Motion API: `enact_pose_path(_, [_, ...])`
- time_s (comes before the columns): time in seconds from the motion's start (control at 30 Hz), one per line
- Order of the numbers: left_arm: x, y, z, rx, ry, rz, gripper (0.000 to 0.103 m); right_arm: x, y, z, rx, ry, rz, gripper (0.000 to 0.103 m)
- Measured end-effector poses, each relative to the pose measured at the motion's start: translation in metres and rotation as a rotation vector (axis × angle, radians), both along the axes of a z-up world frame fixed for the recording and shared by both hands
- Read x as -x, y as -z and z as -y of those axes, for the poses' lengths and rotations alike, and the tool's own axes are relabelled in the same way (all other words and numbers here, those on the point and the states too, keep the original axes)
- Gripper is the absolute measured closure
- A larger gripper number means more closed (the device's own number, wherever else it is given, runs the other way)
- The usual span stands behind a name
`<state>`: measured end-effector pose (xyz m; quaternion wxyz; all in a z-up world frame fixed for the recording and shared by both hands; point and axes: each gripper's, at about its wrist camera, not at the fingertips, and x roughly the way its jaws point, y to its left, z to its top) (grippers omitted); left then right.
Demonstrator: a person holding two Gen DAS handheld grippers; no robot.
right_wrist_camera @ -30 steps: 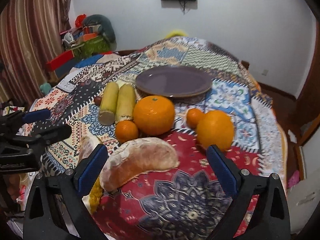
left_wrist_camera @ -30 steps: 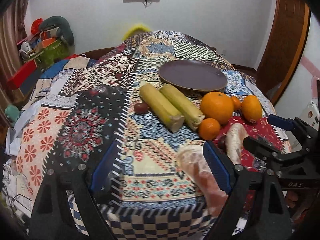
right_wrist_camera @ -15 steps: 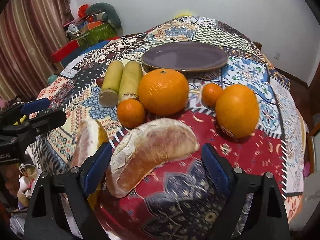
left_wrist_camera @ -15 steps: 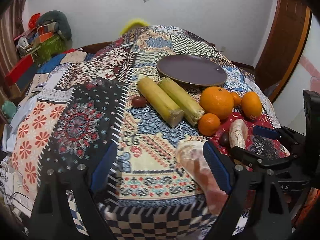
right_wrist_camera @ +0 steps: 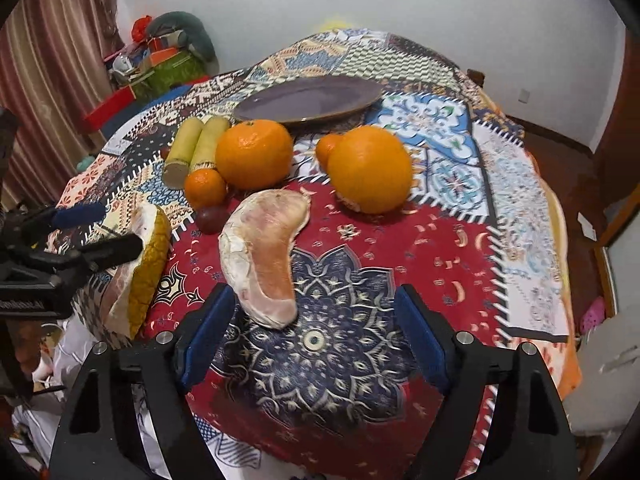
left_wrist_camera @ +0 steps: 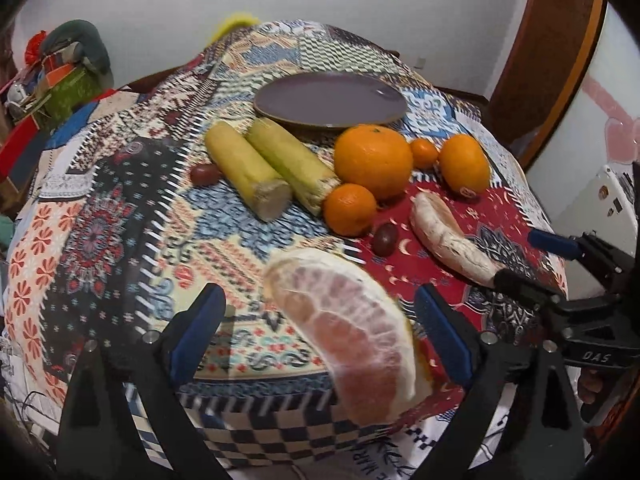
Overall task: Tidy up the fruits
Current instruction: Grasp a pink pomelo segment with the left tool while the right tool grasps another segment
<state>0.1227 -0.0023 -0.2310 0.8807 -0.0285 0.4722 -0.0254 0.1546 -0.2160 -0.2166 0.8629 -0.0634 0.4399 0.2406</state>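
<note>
Nearest, left gripper (left_wrist_camera: 320, 336) opening, a rind-backed pomelo wedge (left_wrist_camera: 352, 332) between the blue pads, untouched. Right gripper (right_wrist_camera: 316, 336) closing, jaws wide apart, the near tip of a peeled pomelo segment (right_wrist_camera: 264, 252) between them (no contact). Beyond: small grape (right_wrist_camera: 211, 218), small tangerine (right_wrist_camera: 205, 189), two large oranges, two sugarcane pieces (left_wrist_camera: 272, 168) side by side. Farthest, a bare purple plate (left_wrist_camera: 332, 100) on the patchwork tablecloth (right_wrist_camera: 440, 240).

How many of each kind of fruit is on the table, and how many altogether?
Oranges, big and small: 4
Pomelo pieces: 2
Sugarcane sticks: 2
Small dark red fruits: 2
Total: 10
</note>
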Motion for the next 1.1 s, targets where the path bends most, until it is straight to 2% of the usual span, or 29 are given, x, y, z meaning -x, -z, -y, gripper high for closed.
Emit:
enact_pose_path(0.2, [-0.004,0.018,0.010,-0.075,0.017,-0.059,0.002,0.001,-0.005,0.005,-0.062,-0.005,-0.020,0.023])
enact_pose_path(0.3, [-0.003,0.018,0.002,-0.042,0.008,-0.057,0.000,0.001,-0.003,0.001,-0.070,-0.014,-0.029,0.023])
enact_pose_path(0.6, [0.006,0.017,-0.026,-0.056,-0.011,-0.056,0.000,-0.006,-0.001,-0.017,-0.071,-0.048,-0.034,0.023])
enact_pose_path(0.77, [0.010,0.018,-0.045,0.015,-0.041,-0.060,0.000,-0.013,0.006,-0.026,-0.061,-0.061,-0.041,0.024])
enact_pose_path(0.83, [0.009,0.017,-0.044,0.020,-0.043,-0.056,0.000,-0.014,0.008,-0.031,-0.061,-0.070,-0.042,0.029])
enact_pose_path(0.93, [0.007,0.016,-0.040,0.019,-0.035,-0.038,0.007,-0.017,0.014,-0.038,-0.046,-0.090,-0.052,0.038])
enact_pose_path(1.1, [-0.002,0.016,-0.036,0.024,-0.018,-0.031,0.018,-0.021,0.018,-0.040,-0.039,-0.088,-0.050,0.039])
